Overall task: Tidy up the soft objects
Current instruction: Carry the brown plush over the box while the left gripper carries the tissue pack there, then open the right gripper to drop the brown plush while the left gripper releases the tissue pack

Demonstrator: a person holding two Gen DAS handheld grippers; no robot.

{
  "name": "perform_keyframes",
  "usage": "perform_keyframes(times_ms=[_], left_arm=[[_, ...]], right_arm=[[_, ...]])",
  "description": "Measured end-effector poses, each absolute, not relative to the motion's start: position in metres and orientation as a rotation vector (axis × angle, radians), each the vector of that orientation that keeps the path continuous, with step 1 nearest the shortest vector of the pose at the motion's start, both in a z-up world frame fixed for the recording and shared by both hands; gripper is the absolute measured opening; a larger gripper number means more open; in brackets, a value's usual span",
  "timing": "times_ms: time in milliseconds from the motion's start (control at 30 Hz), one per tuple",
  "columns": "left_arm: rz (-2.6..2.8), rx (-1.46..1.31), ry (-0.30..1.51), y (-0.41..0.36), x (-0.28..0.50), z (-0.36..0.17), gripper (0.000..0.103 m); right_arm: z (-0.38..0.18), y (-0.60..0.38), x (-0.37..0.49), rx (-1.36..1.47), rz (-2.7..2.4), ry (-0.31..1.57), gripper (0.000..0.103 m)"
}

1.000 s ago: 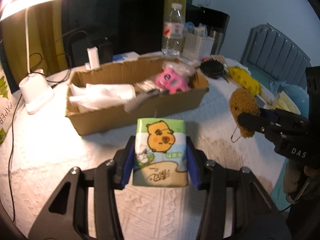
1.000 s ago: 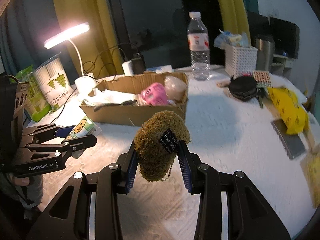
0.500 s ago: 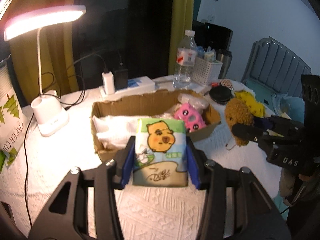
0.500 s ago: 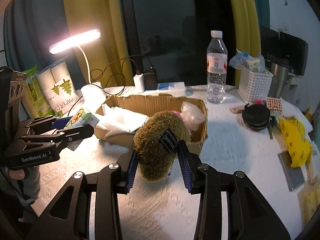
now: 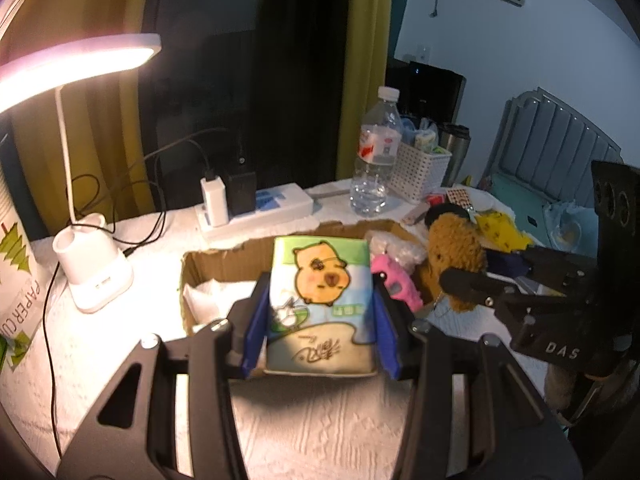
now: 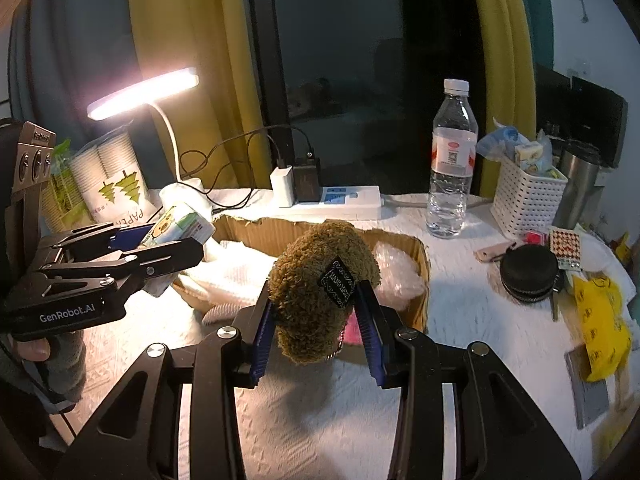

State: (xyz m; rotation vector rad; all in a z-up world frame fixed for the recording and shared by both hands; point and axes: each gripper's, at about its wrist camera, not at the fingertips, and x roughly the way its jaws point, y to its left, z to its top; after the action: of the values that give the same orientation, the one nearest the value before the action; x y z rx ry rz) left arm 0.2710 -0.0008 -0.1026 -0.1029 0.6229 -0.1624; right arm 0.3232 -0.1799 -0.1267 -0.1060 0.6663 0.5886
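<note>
My left gripper [image 5: 320, 308] is shut on a tissue pack with a cartoon capybara [image 5: 320, 292] and holds it in the air in front of the open cardboard box [image 5: 216, 260]. My right gripper [image 6: 318, 308] is shut on a brown plush toy [image 6: 316, 292] with a black tag, held above the box's near right corner [image 6: 420, 256]. The box holds white cloth [image 6: 240, 276], a pink toy [image 5: 394, 286] and a clear plastic bag [image 6: 396, 272]. The left gripper with the tissue pack [image 6: 180, 224] also shows in the right wrist view, and the plush [image 5: 454, 252] in the left wrist view.
A lit desk lamp [image 5: 94, 276] stands left of the box. Behind it lie a power strip with chargers [image 6: 332, 196], a water bottle [image 6: 450, 168] and a white basket [image 6: 528, 196]. A black round case [image 6: 528, 272], a yellow bag [image 6: 600, 320] and paper-cup packs [image 6: 116, 184] sit around.
Both grippers have lifted with their loads and tilted up, so the box sits lower and nearer behind them. Both stay shut.
</note>
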Motion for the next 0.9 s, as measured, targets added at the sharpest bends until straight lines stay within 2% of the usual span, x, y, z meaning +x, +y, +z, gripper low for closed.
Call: perform_keyframes(times_ms=[567,733,767,800,900], left_arm=[[-0.148,-0.138,0.753,0.001,0.328,-0.155,0.049],[-0.140,-0.162,0.768,0.005,0.331,-0.161,0.059],[-0.140,-0.163,0.768,0.006,0.331,-0.161,0.065],[-0.137,-0.164,0.765,0.007,0.330,-0.161,0.068],[-0.136,-0.168,0.758,0.008,0.328,-0.158,0.069]], right_arm=[[-0.151,-0.156,0.378,-0.094,0.626,0.711,0.041],[-0.159,-0.152,0.387,-0.089,0.612,0.737,0.055],[-0.160,-0.152,0.388,-0.087,0.612,0.740,0.056],[-0.160,-0.152,0.388,-0.087,0.609,0.741,0.057],[-0.158,-0.154,0.387,-0.086,0.601,0.739,0.058]])
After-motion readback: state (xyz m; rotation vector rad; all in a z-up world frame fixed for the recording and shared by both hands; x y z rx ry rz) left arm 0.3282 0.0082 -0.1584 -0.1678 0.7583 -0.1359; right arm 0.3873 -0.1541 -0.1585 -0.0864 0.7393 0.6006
